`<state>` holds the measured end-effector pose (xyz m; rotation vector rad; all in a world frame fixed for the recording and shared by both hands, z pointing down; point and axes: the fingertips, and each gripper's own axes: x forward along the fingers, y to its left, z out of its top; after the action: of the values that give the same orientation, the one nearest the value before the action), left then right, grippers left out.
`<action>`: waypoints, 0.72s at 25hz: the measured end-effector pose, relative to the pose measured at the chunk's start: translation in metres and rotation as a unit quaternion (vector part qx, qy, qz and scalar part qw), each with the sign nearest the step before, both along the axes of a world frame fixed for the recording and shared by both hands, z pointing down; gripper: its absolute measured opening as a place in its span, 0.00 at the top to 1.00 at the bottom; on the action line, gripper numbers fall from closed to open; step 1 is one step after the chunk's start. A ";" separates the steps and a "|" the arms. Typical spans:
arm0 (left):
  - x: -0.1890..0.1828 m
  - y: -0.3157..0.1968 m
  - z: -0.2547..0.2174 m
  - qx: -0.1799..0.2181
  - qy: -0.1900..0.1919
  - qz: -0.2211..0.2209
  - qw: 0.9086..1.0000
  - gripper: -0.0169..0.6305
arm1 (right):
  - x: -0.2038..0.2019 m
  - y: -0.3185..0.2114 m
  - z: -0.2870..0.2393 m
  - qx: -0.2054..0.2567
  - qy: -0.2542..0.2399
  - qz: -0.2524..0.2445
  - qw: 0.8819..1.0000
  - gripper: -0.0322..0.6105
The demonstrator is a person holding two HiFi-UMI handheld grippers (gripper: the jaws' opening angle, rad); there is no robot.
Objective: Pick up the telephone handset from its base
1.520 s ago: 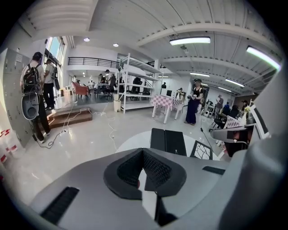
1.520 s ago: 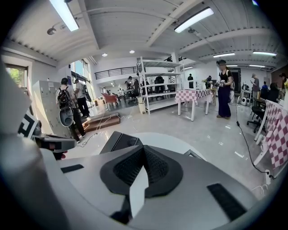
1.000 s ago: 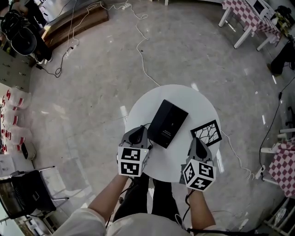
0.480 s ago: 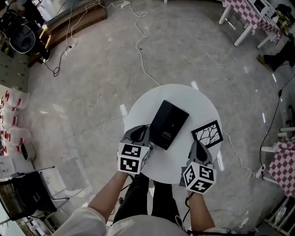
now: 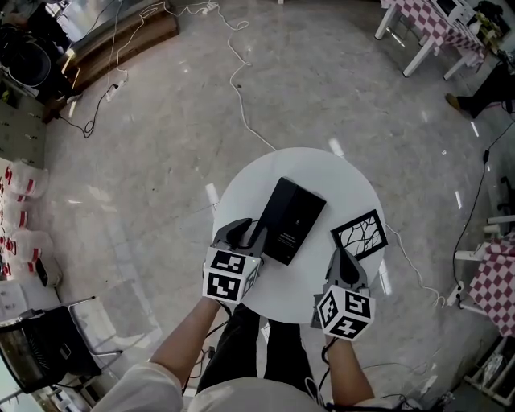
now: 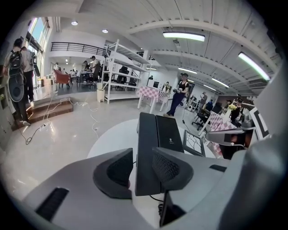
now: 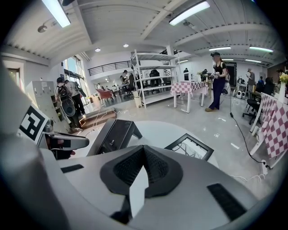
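Observation:
A black telephone base lies on the round white table, with its long black handset resting along its left side. My left gripper is at the phone's near left corner. In the left gripper view its jaws are opening, with the near end of the handset between the pads and a thin gap on the left. The base lies just to the right. My right gripper hovers over the table's near right part, and the right gripper view shows it shut on nothing.
A black picture frame with a crack pattern lies on the table's right side, ahead of the right gripper. White cables trail over the floor beyond the table. Checkered tables stand at the far right, and a chair at the near left.
The left gripper's jaws have spread apart around the handset's near end after edging toward the phone. The right gripper has kept still.

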<state>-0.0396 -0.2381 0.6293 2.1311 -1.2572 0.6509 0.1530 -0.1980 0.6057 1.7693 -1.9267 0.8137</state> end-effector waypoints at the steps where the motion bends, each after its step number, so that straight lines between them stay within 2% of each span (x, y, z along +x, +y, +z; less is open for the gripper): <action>1: 0.001 -0.001 0.001 -0.001 0.002 0.003 1.000 0.75 | 0.000 0.001 0.001 -0.001 0.000 0.001 1.000 0.92; 8: 0.012 -0.006 0.011 -0.025 0.019 0.029 0.999 0.65 | 0.002 0.000 0.005 -0.007 0.001 0.004 1.000 0.92; 18: 0.030 -0.013 0.021 -0.072 0.084 0.062 0.992 0.56 | 0.000 -0.004 0.009 -0.014 -0.001 0.001 1.000 0.92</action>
<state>-0.0094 -0.2507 0.6499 2.1072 -0.9658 0.5810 0.1527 -0.2016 0.6150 1.7554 -1.9051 0.8396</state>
